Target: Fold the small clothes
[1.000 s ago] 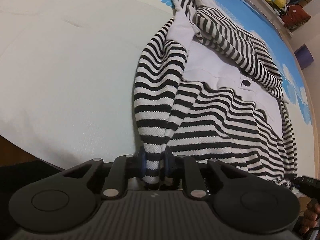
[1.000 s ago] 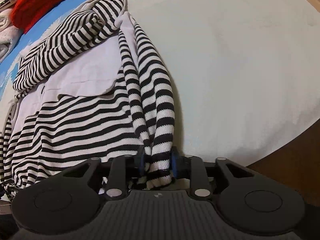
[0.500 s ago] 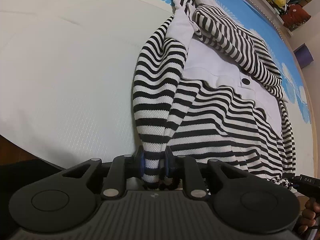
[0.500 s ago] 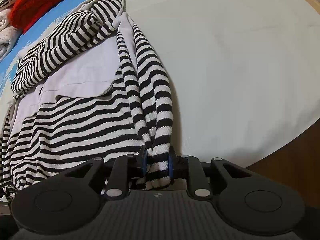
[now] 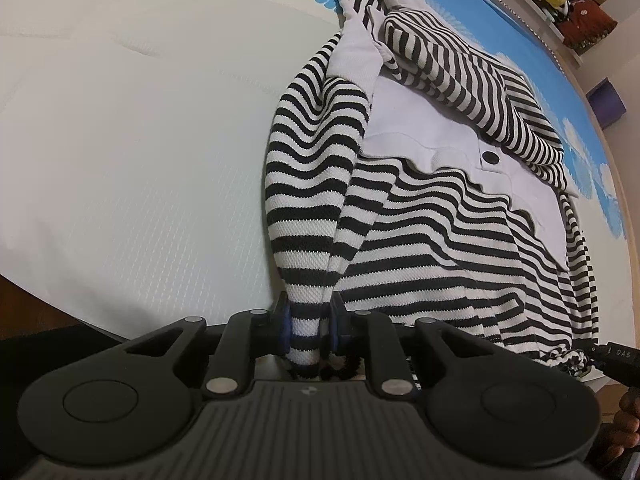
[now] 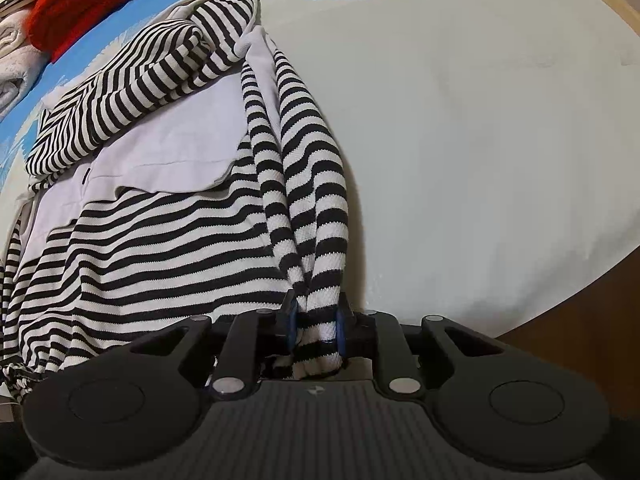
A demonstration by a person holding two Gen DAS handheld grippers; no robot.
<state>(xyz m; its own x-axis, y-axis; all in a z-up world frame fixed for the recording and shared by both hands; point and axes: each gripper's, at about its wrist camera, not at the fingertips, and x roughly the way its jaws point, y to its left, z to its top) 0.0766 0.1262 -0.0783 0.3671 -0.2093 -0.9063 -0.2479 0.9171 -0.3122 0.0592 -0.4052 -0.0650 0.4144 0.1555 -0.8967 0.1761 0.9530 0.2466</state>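
Striped top (image 5: 440,240) lies lengthwise, collar away, each bottom corner pinched by left claw (image 5: 308,330) and right claw (image 6: 316,330).

Striped garment (image 5: 440,248) hem hidden behind gripper body; red item (image 6: 92,4) edge-cropped.

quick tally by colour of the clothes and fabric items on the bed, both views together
black-and-white striped knit top with white panels: 1, near corners clamped in the left gripper and the right gripper
red knit item: 1
white folded fabric: 1
total: 3
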